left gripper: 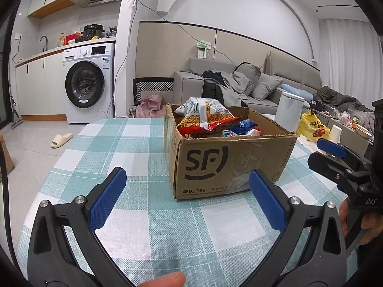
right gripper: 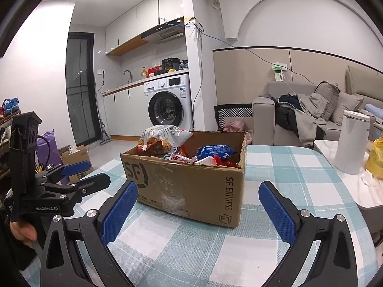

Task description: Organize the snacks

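Observation:
An open cardboard box (left gripper: 227,165) (right gripper: 191,186) marked SF stands on the checked tablecloth (left gripper: 148,227) (right gripper: 203,251). Several snack packets fill it: a red and white bag of sticks (left gripper: 205,117) (right gripper: 165,136) on top and a blue packet (left gripper: 244,125) (right gripper: 215,150) beside it. My left gripper (left gripper: 186,198) is open, a short way in front of the box's near face, with nothing between its blue pads. My right gripper (right gripper: 201,208) is open too, its jaws straddling the box's near corner without touching it. Each gripper shows at the edge of the other's view.
A white cylindrical bin (left gripper: 288,111) (right gripper: 352,141) and a yellow bag (left gripper: 311,125) stand on a side table to the right of the box. A grey sofa (left gripper: 251,86) with clothes is behind. A washing machine (left gripper: 88,83) is far left. A paper cup (left gripper: 335,132) sits at right.

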Action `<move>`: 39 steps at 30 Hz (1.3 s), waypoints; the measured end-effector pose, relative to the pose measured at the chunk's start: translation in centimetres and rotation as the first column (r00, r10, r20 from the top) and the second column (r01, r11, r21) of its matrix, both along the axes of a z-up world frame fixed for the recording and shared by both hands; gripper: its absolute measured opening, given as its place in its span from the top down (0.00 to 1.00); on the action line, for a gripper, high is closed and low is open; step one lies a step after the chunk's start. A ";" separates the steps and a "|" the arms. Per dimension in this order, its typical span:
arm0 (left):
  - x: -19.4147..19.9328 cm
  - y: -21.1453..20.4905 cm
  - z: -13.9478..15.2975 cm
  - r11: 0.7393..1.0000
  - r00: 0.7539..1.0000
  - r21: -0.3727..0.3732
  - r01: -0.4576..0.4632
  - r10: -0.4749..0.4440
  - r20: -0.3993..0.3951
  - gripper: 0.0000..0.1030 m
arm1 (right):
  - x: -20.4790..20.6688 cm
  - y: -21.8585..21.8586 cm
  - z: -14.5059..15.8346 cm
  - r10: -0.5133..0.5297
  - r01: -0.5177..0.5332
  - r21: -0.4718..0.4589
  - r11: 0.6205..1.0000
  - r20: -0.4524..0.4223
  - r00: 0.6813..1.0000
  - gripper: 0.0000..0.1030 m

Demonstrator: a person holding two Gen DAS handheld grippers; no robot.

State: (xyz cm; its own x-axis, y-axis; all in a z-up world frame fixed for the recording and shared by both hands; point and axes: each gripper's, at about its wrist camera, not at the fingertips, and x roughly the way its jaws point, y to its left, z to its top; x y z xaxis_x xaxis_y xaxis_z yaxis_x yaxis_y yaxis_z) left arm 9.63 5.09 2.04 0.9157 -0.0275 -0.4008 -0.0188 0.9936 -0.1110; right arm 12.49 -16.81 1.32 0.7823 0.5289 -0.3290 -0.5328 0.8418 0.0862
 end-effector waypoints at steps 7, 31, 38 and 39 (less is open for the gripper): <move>-0.3 -0.3 0.0 1.000 1.000 0.011 0.004 -0.004 0.004 0.01 | -0.2 -0.2 0.0 -0.010 0.010 0.009 1.000 0.014 1.000 0.00; -0.3 -0.4 0.0 1.000 1.000 0.015 0.005 -0.005 0.004 0.01 | -0.4 0.2 0.0 0.012 -0.012 -0.004 1.000 0.022 1.000 0.00; -0.4 -0.4 0.0 1.000 1.000 0.015 0.006 -0.006 0.005 0.01 | -0.5 0.2 0.0 0.015 -0.015 -0.004 1.000 0.022 1.000 0.00; -0.3 -0.4 0.0 1.000 1.000 0.015 0.006 -0.006 0.005 0.01 | -0.5 0.2 0.0 0.014 -0.014 -0.004 1.000 0.022 1.000 0.00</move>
